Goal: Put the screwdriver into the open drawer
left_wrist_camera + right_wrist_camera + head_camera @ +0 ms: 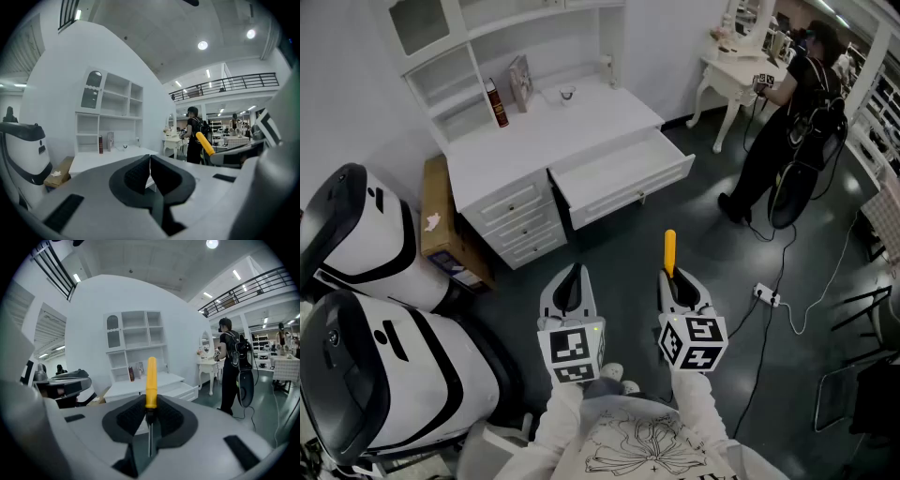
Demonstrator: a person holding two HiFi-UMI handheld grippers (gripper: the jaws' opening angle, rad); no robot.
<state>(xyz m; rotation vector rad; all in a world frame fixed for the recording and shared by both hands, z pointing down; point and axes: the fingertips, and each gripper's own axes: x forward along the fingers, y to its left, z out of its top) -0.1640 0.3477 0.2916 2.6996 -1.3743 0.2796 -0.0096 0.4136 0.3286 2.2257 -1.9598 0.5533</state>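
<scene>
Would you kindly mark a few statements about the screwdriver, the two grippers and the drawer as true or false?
1. The right gripper grips a yellow-handled screwdriver. True.
2. The left gripper holds a tool as well. False: its jaws are together with nothing between them.
3. The drawer of the white desk stands open. True.
4. The screwdriver lies in the drawer. False: it is in the right gripper, well short of the desk.
</scene>
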